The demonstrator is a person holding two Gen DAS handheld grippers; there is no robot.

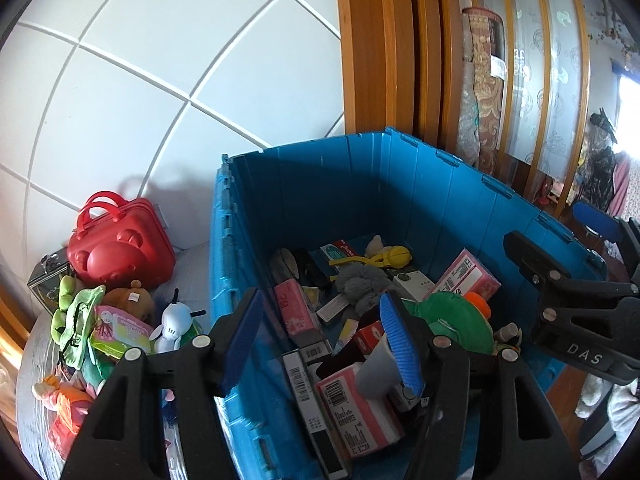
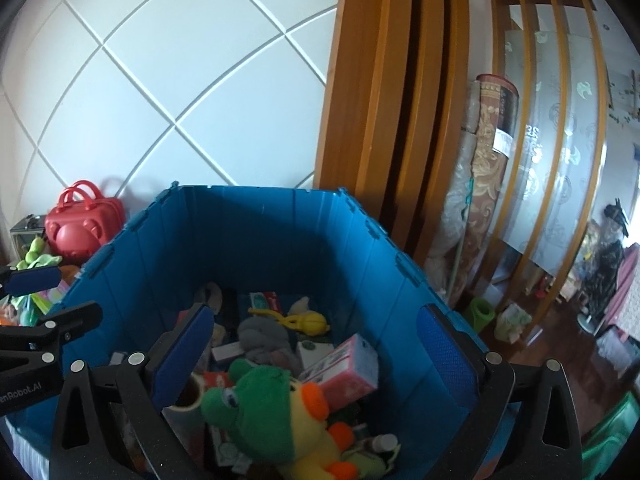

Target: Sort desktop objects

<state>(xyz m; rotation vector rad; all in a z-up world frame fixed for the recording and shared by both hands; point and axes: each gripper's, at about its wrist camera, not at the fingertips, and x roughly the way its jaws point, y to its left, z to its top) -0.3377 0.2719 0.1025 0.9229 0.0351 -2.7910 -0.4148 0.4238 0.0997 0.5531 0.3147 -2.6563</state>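
A blue plastic crate [image 1: 304, 184] [image 2: 256, 232] holds several sorted items: pink boxes, a grey plush, a yellow toy [image 1: 396, 257] and a yellow duck plush in a green hat [image 2: 272, 412] [image 1: 452, 316]. My left gripper [image 1: 320, 340] [image 2: 52, 298] hovers over the crate's left wall, about half open, with nothing pressed between its blue pads. A grey roll of tape [image 1: 376, 372] [image 2: 188, 396] lies in the crate just under its right pad. My right gripper [image 2: 314, 348] [image 1: 576, 240] stands wide open above the duck plush and holds nothing.
Left of the crate, a table carries a red bear-shaped case [image 1: 120, 248] [image 2: 80, 224], a brown bear plush [image 1: 132, 298], a white dog plush [image 1: 174, 322] and other soft toys. Behind stand a white panelled wall, a wooden door frame [image 1: 376, 48] and a rolled carpet [image 1: 484, 80].
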